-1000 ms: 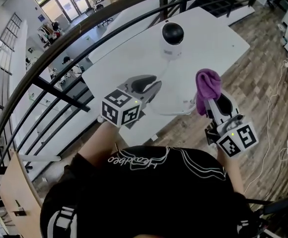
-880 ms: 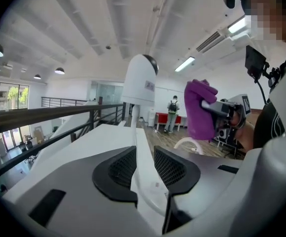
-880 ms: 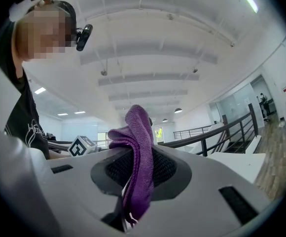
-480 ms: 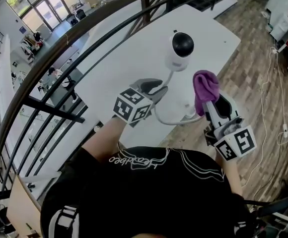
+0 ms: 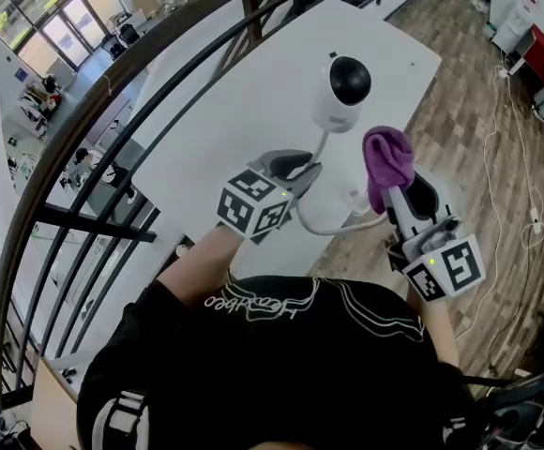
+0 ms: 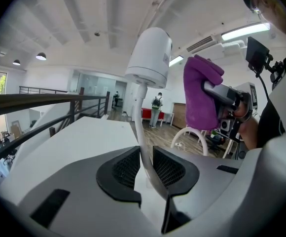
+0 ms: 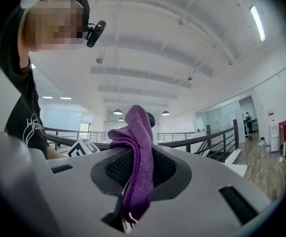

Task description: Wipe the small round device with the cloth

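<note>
noted small round device [image 5: 340, 90], white body with black dome, upright on the white table [image 5: 234, 101], toward its far end. wood floor [image 5: 483, 129] off the table's right side.

left gripper [image 5: 300, 169]: held low over the table, just in front of the device. found a thin white cable [image 6: 139, 132] rising between its jaws toward the device's foot. logged these jaws as having just been closing; both pads against the cable's sides, so clamped on it. from this gripper's view, saw the device's plain white back, above and beyond the jaws.

right gripper [image 5: 396, 193]: held off the table's near right edge, jaws pressed together on the purple cloth [image 5: 387, 157]. cloth bunched in a folded wad above the jaw tips, a thinner tail hanging down through the gap between the pads.

cloth vs device: near, to the device's right and closer to the person, apart, no contact in the head view or the left gripper view. no cloth on the dome or the body.
</note>
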`<control>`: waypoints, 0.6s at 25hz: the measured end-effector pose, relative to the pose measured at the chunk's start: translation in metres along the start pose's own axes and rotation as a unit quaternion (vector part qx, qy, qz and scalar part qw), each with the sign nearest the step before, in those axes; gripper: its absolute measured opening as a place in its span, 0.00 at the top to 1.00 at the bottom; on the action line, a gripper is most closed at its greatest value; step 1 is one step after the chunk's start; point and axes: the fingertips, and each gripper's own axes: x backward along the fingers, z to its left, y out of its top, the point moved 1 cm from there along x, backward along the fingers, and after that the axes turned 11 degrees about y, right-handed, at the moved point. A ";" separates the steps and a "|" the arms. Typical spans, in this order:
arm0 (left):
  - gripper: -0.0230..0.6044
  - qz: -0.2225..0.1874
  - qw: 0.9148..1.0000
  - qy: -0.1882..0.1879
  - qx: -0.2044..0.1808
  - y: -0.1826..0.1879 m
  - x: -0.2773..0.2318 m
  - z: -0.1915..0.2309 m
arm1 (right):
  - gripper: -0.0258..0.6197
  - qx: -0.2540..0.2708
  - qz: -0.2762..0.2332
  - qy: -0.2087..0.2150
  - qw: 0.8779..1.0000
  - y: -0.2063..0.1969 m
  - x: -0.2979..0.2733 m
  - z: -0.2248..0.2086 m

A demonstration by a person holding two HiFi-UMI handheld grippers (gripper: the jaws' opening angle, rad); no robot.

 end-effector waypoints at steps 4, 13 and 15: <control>0.82 -0.001 1.000 -0.009 0.004 -0.001 0.000 0.004 | 0.86 0.025 0.007 -0.019 0.999 0.002 -0.012 0.006; 0.82 -0.017 0.999 -0.048 0.016 -0.001 0.003 0.006 | 0.86 0.137 0.018 -0.076 0.988 0.033 -0.039 0.020; 0.82 -0.021 0.998 -0.058 0.021 -0.001 0.003 0.006 | 0.86 0.175 0.021 -0.091 0.980 0.047 -0.045 0.025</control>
